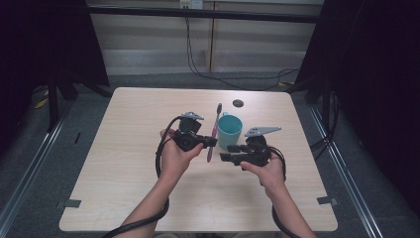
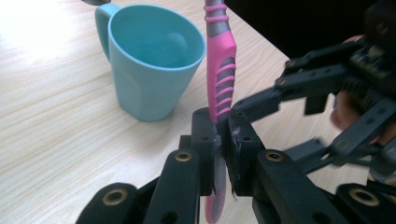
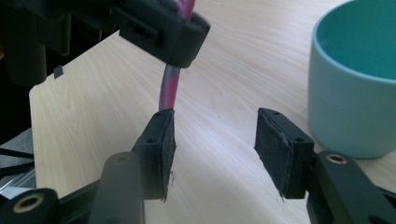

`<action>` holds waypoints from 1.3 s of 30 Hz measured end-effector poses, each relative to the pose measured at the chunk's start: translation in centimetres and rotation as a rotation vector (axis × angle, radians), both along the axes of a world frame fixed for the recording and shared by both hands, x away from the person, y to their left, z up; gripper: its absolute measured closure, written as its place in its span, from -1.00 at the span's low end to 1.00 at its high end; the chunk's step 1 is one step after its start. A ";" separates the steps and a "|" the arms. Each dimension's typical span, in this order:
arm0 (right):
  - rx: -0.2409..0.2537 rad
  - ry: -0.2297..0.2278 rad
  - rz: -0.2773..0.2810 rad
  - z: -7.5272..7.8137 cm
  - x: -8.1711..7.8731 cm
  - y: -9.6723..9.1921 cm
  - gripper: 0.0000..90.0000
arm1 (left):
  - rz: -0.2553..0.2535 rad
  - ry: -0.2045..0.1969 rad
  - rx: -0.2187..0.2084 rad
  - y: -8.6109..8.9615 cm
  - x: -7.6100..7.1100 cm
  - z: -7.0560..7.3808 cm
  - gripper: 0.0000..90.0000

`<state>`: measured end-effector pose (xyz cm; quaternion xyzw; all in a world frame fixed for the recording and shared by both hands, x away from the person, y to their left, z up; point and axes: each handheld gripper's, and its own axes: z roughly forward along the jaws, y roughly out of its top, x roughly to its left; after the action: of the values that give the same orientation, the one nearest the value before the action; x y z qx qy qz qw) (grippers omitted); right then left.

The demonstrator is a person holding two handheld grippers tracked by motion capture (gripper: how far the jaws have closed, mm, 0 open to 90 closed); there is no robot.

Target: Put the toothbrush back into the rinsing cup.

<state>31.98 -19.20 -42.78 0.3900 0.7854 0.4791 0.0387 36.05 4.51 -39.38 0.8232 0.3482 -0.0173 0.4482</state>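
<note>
One pink toothbrush (image 2: 219, 74) sits clenched in the left hand-held gripper (image 2: 218, 140); the right hand-held gripper (image 3: 215, 154) gapes released beside one teal mug (image 1: 230, 131).

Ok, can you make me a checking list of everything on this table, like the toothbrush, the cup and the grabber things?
Surface: pale wood table, bare around the work.
Job's things: pink toothbrush held upright, handle clamped; teal mug standing upright beside it, nothing seen inside.
Clutter: small dark round spot on the table beyond the mug; too small to tell what it is.
Grippers: left gripper shut on the toothbrush handle; right gripper open, pads apart, nothing between them, close below the toothbrush.
Cables: black cable trailing from each gripper; black wires hanging by the far wall.
Surroundings: grey floor, dark curtains at both sides, pale wall panels behind.
</note>
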 end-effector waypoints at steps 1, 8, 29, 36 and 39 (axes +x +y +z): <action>0.000 0.001 -0.004 0.1 0.0 -0.1 0.05 | 0.002 -0.001 0.004 0.1 0.0 -0.1 0.85; 0.047 -0.013 -0.048 1.4 0.4 -1.2 0.04 | 0.000 -0.003 0.019 0.4 0.0 -0.2 0.85; 0.131 -0.025 -0.082 5.0 2.2 0.1 0.27 | -0.049 0.010 -0.013 -1.6 -1.2 -1.1 0.85; 0.149 -0.008 -0.102 5.2 2.5 0.2 0.49 | -0.059 0.015 -0.029 -2.2 -1.4 -1.2 0.85; 0.145 0.005 -0.105 5.0 2.6 0.3 0.53 | -0.060 0.010 -0.042 -2.4 -1.4 -1.2 0.85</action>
<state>34.59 -18.92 -37.77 0.4334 0.7274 0.5310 0.0336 34.64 2.15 -40.60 0.8235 0.3253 -0.0422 0.4628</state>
